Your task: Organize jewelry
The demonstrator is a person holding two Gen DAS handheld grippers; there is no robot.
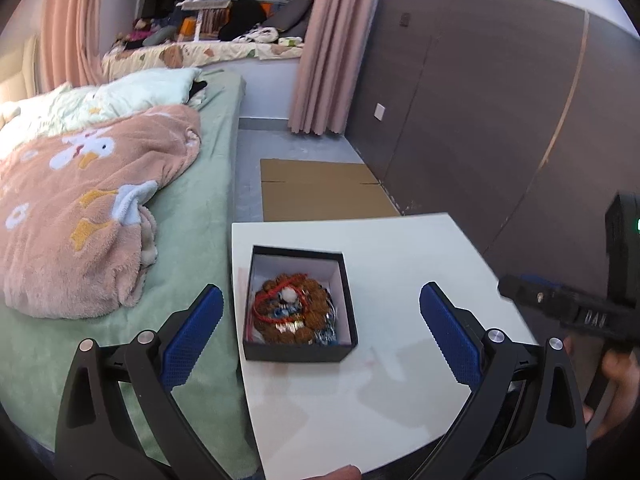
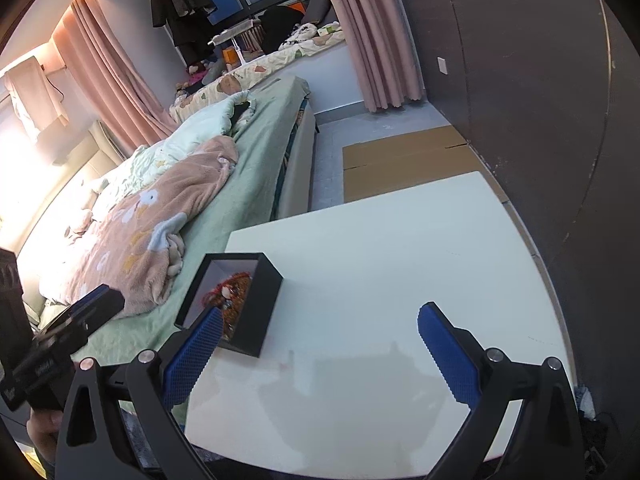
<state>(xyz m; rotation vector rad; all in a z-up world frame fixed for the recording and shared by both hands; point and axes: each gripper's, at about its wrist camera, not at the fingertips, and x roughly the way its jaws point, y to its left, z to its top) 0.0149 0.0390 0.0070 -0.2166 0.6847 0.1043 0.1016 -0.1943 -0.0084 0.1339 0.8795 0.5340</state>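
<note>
A black box (image 1: 298, 354) with a white lining stands on the left part of a white table (image 1: 400, 380). Inside lies a heap of jewelry (image 1: 294, 312): brown bead strings, red cord, a white bead and some blue and silver pieces. My left gripper (image 1: 320, 320) is open, its blue pads wide apart on either side of the box and nearer to me, nothing between them. In the right wrist view the same box (image 2: 264, 312) sits just beyond the left pad of my right gripper (image 2: 320, 340), which is open and empty above the bare table (image 2: 400, 260).
A bed with a green sheet (image 1: 192, 208) and a pink blanket (image 1: 80, 216) runs along the table's left edge. Flat cardboard (image 1: 324, 190) lies on the floor beyond the table. A dark wall panel (image 1: 500, 120) stands to the right. A person's hand (image 1: 616, 372) holds the other gripper at right.
</note>
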